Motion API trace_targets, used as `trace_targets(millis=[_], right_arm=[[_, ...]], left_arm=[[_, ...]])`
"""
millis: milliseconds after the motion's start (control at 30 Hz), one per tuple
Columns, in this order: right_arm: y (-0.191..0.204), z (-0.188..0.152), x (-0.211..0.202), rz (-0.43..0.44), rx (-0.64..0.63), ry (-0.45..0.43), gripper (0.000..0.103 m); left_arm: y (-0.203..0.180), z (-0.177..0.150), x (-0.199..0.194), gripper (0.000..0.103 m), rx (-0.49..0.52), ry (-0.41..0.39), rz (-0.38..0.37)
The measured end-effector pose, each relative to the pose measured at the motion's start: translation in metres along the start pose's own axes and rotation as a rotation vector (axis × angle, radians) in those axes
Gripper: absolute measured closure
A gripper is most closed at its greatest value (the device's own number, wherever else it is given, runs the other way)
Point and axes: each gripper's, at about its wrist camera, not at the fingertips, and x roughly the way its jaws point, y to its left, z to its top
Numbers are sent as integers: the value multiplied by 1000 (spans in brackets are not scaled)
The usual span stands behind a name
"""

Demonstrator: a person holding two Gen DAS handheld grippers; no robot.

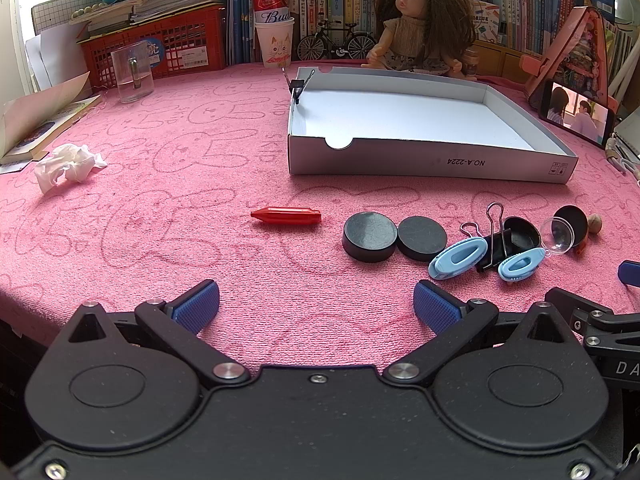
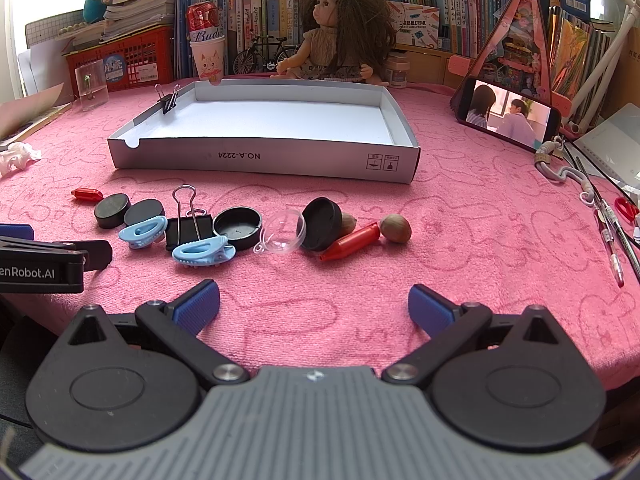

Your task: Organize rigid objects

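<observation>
A white cardboard tray (image 1: 424, 160) (image 2: 256, 158) sits on the pink cloth with a black binder clip (image 1: 297, 87) (image 2: 168, 101) on its left wall. In front of it lie a red crayon-shaped piece (image 1: 286, 215), two black discs (image 1: 370, 236), two light blue clips (image 1: 458, 258) (image 2: 202, 254), a large binder clip (image 2: 189, 229), black lids (image 2: 238, 227), a clear half-sphere (image 2: 283, 237), a second red piece (image 2: 352, 247) and a nut (image 2: 395, 229). My left gripper (image 1: 316, 308) is open and empty near the cloth's front edge. My right gripper (image 2: 314, 306) is open and empty beside it.
A crumpled tissue (image 1: 68, 166) lies at the left. A glass (image 1: 132, 74), red basket (image 1: 160, 46), can on a cup (image 1: 274, 20), toy bicycle and doll (image 1: 420, 28) line the back. A phone (image 2: 514, 118) leans at the right, with pens (image 2: 612, 240) near the right edge.
</observation>
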Motion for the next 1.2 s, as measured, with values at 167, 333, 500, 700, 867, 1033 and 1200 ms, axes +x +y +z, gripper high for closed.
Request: trace_targets(millis=[167,333,500,700,867,1033,1200], right_arm=[[0,0,1,0,0,0,0],[2,0,2,-5,2,-3,0],[0,0,2,-1,2,-4,0],[0,-1,1,-3,3,-4,0],[3,-2,-1,-6,6,-16,0],[6,1,-9,46,-20,-87,0],[8,8,-12,70,-48,-124,9]], left_arm=[[0,0,0,0,0,0,0],[0,0,0,0,0,0,0],[0,0,0,0,2,1,-2],[0,0,-3,0,8,-1,-7],[0,1,-3,0,2,4,1],[2,5,-8,7,-15,0,-17],[-2,7,-21,12,1,-54,-48]])
